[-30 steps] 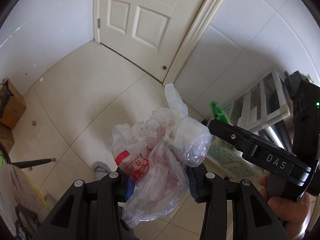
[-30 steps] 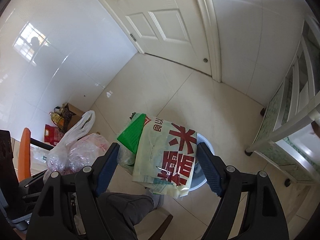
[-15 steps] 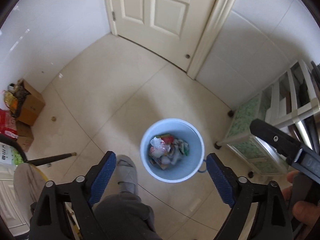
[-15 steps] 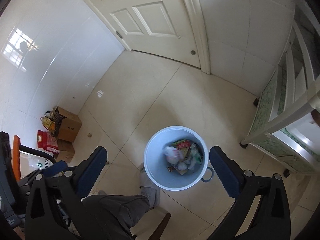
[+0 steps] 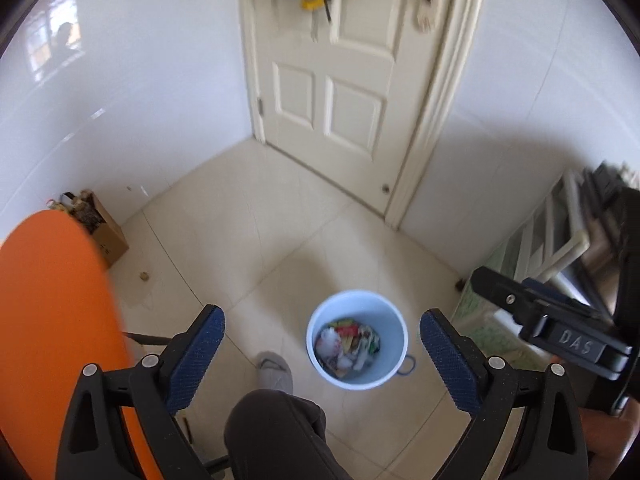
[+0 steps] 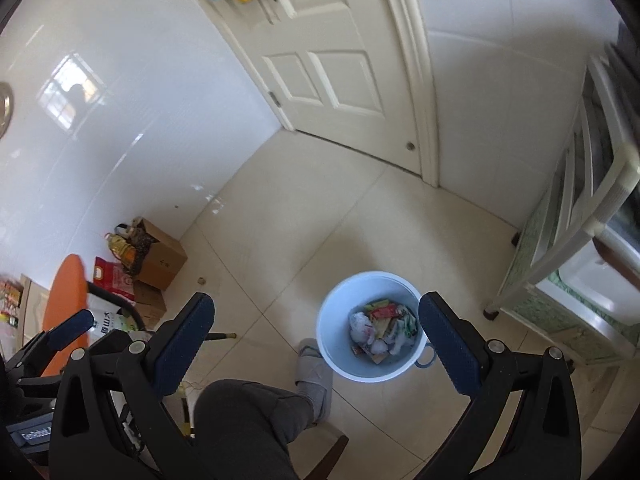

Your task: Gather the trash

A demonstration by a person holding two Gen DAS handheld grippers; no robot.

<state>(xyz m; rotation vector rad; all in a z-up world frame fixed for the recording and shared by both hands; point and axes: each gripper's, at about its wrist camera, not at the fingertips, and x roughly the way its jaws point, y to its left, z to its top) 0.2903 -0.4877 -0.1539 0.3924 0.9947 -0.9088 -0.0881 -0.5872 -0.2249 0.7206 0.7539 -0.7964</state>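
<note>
A light blue bin stands on the tiled floor, holding mixed trash of wrappers and crumpled plastic. My left gripper is open and empty, high above the floor, with the bin seen between its fingers. My right gripper is open and empty, also high above the bin. The right gripper's body shows at the right of the left wrist view.
A white door is at the far wall. Cardboard boxes and bags sit by the left wall. An orange chair back is close on the left. A white shelf unit stands on the right. The person's leg and slipper are beside the bin.
Both grippers opened and dropped their bags into the bin, then rose and pulled back; the bin looks smaller and the door higher in view.
</note>
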